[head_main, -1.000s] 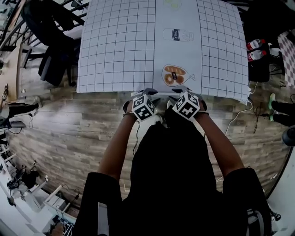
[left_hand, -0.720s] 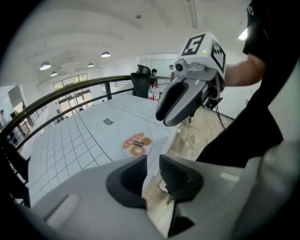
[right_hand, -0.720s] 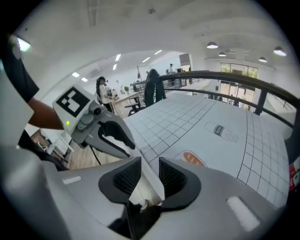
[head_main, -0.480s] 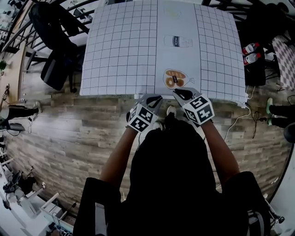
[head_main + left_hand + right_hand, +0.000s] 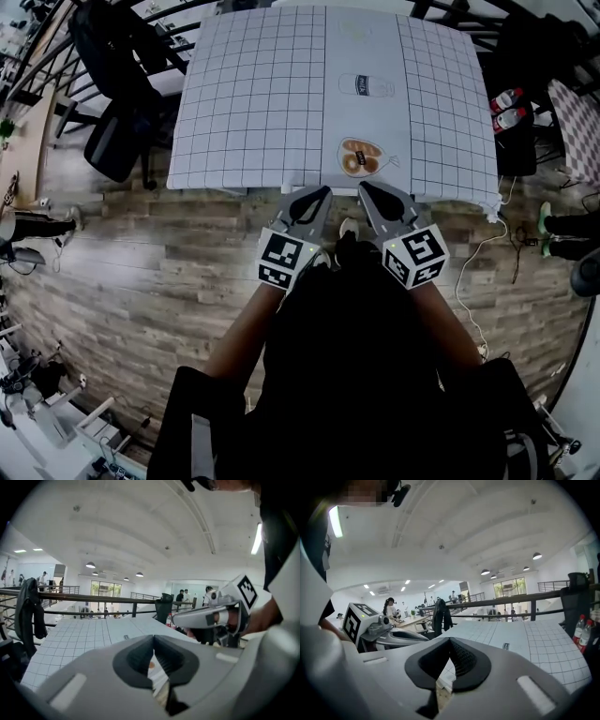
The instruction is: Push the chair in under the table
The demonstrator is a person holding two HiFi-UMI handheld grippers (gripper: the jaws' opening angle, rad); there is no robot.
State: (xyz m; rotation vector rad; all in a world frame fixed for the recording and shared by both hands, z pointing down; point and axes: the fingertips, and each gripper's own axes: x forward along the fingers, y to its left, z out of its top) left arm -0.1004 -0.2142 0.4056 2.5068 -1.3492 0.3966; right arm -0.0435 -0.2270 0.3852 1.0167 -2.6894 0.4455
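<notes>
Both of my tools are closed up tight with nothing in them. The left tool and the right tool each show their dark pads pressed together in their own views, with only the cloth and floor visible beyond. I hold them side by side at about eleven and one o'clock, tips angled toward each other just short of the near edge of the worktop. That looks like a resting pose rather than a grip, since there is nothing here to pinch. I cannot see the chair I am meant to push in. From where I stand, the only place it can be is at twelve o'clock, under the gridded cloth, so I judge it is already tucked in. A small pale shape sits low between my tools, and I cannot tell whether it belongs to that chair. The dark office chair at ten o'clock stands clear of the worktop's left side and is a different one. The printed bread picture lies dead ahead, so I am centred on this side.
</notes>
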